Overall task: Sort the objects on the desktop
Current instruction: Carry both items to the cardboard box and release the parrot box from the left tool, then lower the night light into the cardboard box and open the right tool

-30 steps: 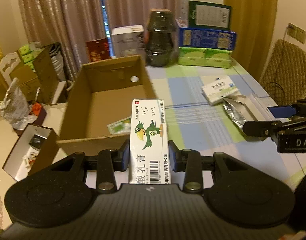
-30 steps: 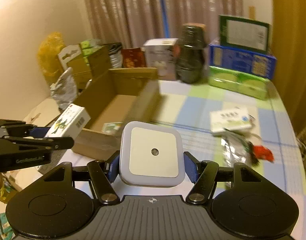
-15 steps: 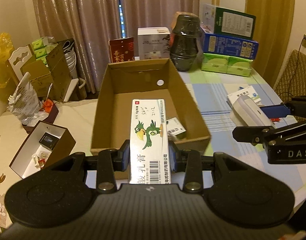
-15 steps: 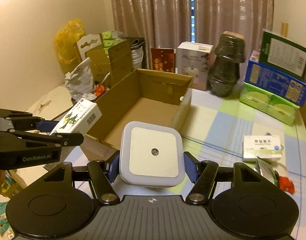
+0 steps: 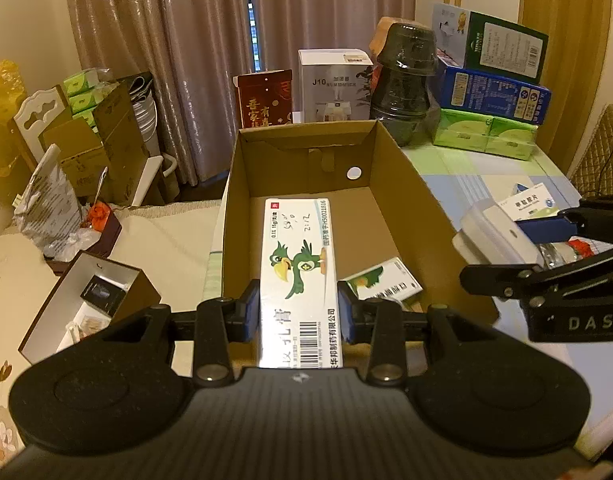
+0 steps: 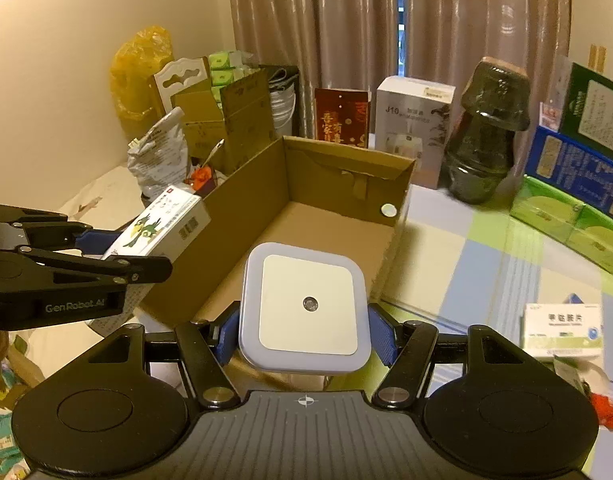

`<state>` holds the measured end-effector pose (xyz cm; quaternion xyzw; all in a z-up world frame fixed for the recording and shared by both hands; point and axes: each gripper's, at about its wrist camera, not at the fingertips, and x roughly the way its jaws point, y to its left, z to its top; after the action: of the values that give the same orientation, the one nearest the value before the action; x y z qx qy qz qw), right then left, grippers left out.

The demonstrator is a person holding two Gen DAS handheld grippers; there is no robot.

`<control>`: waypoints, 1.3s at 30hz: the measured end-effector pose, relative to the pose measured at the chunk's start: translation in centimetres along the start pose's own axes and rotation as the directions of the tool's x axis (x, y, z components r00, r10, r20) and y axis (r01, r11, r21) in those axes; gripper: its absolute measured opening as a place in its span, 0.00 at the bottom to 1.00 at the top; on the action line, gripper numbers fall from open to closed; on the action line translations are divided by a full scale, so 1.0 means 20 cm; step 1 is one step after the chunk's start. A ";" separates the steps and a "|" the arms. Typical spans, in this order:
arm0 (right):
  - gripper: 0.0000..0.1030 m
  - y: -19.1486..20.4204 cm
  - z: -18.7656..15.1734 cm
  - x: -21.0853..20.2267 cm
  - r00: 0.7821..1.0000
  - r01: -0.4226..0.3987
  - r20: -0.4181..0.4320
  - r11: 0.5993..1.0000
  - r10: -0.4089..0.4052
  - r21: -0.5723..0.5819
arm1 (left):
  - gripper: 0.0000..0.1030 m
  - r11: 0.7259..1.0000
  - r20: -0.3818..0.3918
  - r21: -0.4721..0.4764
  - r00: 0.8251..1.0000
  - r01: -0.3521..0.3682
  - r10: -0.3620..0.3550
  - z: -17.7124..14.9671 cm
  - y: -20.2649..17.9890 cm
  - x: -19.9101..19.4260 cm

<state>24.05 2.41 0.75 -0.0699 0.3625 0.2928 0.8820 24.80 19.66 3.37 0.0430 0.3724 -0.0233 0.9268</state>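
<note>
Now both hands have swung in over the cardboard box (image 5: pixel 402 200): the left gripper (image 5: pixel 298 314) clamps the medicine carton (image 5: pixel 298 264), the right gripper (image 6: pixel 304 334) grips the square night light (image 6: pixel 306 304). Both loads hang above the open box, so dropping them in looks next.

White parrot-print carton (image 5: pixel 299 280) and square white night-light (image 6: pixel 305 307) held over open cardboard box (image 5: pixel 406 184).
</note>
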 end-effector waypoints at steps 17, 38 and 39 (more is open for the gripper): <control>0.60 -0.06 0.04 0.21 0.999 -0.006 -0.039 1.000 0.007 0.028 | 0.49 0.996 -0.021 -0.089 1.000 0.008 -0.010 0.08 0.09 0.30; 0.82 -0.18 -0.11 -0.12 0.999 -0.024 0.051 0.978 0.014 0.206 | 0.72 0.983 0.034 -0.180 0.999 -0.034 0.041 -0.14 0.15 -0.10; 0.83 -0.20 -0.15 -0.16 0.999 -0.017 0.049 0.975 0.006 0.220 | 0.74 0.983 0.036 -0.179 0.999 -0.031 0.038 -0.16 0.13 -0.12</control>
<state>22.83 -3.37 0.36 0.0375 0.3718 0.2576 0.8911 21.01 22.53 2.90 -0.0344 0.3540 0.0254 0.9343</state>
